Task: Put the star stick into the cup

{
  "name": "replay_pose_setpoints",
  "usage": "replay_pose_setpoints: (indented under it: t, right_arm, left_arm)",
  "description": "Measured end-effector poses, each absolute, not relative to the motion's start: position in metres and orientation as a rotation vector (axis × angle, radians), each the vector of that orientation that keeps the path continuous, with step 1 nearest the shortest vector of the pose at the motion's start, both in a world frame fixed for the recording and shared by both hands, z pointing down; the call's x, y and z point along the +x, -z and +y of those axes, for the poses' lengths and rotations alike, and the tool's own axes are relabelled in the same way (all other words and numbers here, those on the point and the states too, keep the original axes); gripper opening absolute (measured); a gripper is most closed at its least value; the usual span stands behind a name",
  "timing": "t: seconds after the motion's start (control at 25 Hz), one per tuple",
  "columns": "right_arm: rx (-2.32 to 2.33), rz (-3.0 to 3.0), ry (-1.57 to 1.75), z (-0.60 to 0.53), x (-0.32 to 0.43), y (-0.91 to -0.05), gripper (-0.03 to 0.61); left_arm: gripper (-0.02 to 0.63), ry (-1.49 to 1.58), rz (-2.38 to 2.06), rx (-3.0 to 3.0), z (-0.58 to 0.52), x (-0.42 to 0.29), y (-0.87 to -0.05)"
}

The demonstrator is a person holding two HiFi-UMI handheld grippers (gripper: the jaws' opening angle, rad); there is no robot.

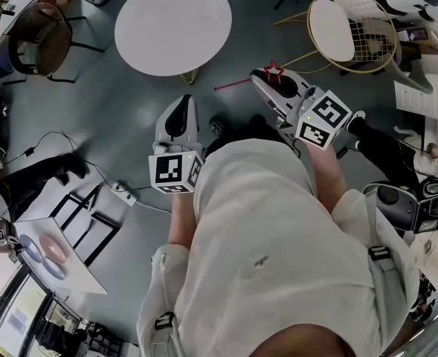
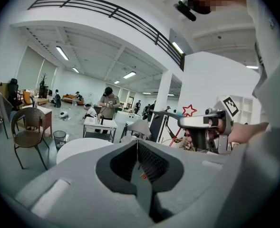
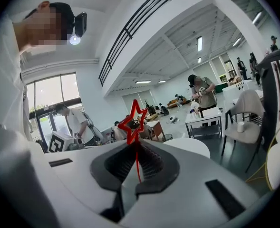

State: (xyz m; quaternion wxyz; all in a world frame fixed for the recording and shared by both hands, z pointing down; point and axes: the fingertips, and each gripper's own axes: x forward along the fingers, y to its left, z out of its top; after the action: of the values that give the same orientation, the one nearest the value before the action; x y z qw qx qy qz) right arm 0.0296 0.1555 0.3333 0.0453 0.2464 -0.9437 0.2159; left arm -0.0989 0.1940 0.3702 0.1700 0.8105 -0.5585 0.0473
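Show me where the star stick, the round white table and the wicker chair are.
star stick (image 3: pixel 137 160): right gripper view, on the red shaft just below the star.
round white table (image 1: pixel 172 24): head view, on the middle of its top.
wicker chair (image 2: pixel 33 120): left gripper view, on its woven backrest.

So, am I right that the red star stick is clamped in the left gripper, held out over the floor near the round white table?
Not quite: the star stick is clamped in the right gripper, not the left gripper, whose fingers are shut on nothing. The right gripper view shows it between the fingers. It is indeed near the round white table.
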Motion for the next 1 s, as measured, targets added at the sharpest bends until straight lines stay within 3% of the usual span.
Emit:
replay_pose_setpoints:
  t: [1.0]
  right_arm:
    - [0.774,-2.901,-0.766,0.105,0.042,-0.333,0.021]
  left_arm:
    - [0.012,-0.161,-1.667,2.241,0.166,-0.095,-0.368]
